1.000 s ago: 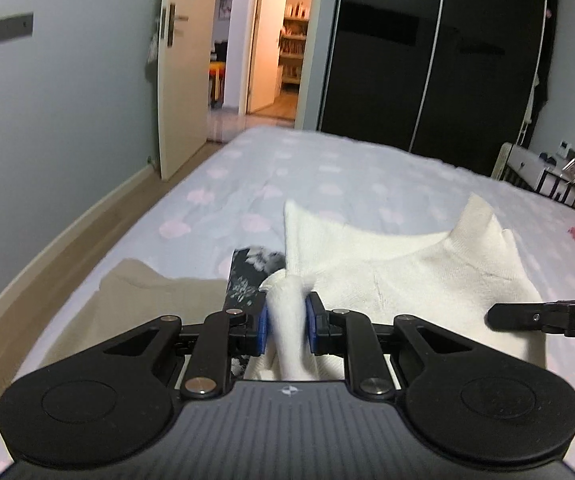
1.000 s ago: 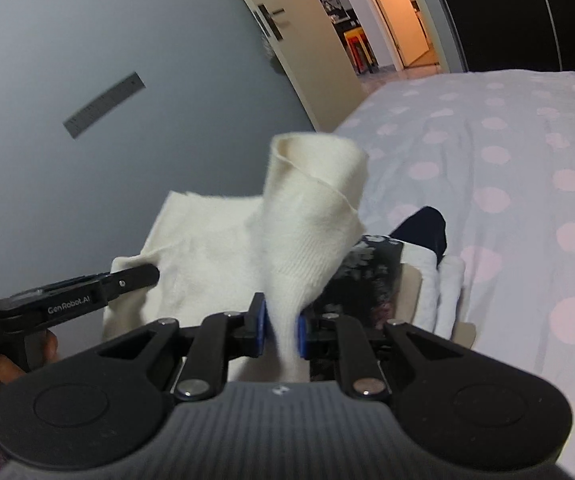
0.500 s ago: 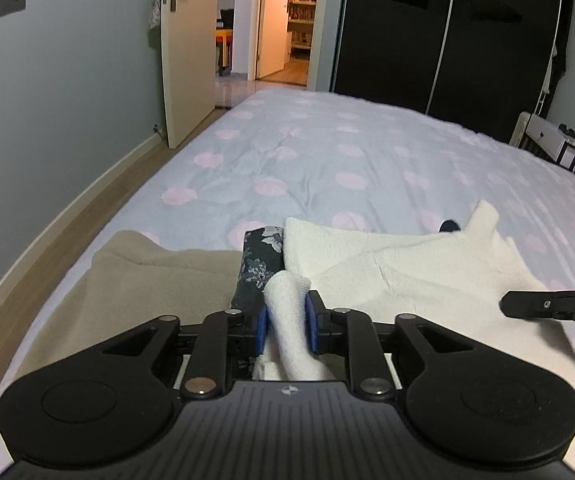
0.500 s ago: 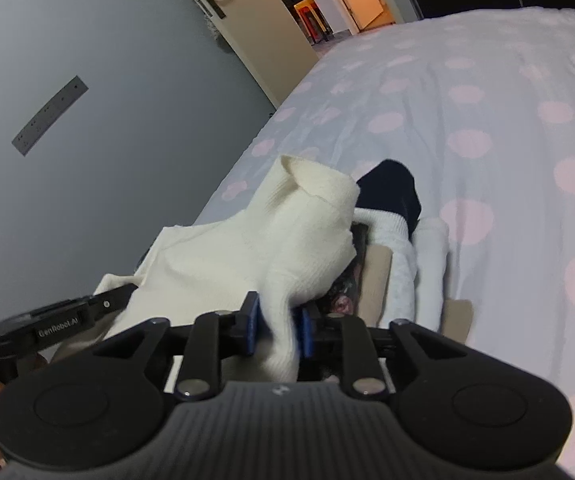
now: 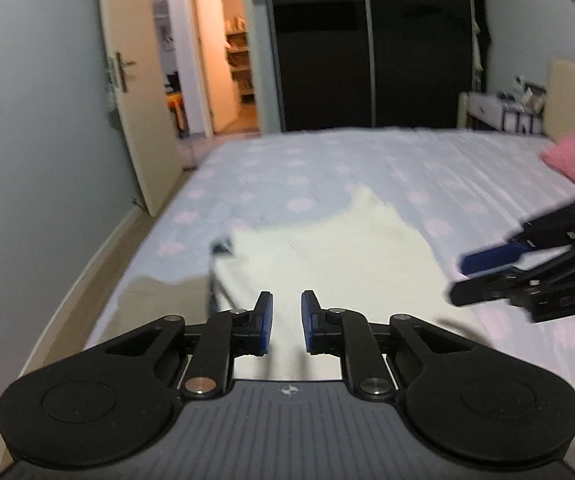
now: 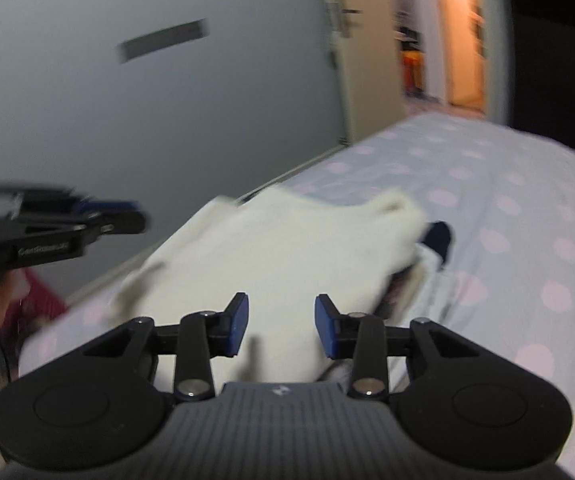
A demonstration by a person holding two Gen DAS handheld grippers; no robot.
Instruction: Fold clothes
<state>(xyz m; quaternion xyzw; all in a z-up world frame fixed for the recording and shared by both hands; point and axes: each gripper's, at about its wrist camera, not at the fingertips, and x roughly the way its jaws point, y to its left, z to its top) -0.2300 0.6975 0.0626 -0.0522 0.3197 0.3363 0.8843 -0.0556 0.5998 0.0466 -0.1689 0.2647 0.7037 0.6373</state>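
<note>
Cream sweater point(image 5: 327, 256) lay folded on bed point(image 5: 327, 168); left gripper point(image 5: 287, 322) empty, jaws closing; right gripper point(image 6: 281, 326) empty, jaws opening; remaining clothes likely unfolded.

A soft matt cream knit sweater point(image 5: 327, 256) lies on the smooth dotted cotton bedsheet point(image 5: 327, 168), glossy black wardrobe doors point(image 5: 367, 40) at twelve o'clock.

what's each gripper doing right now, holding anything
Left gripper: jaws apart and closing, nothing between them; cream sweater lies on the bed beyond.
Right gripper: jaws opening, empty, above the sweater.
</note>
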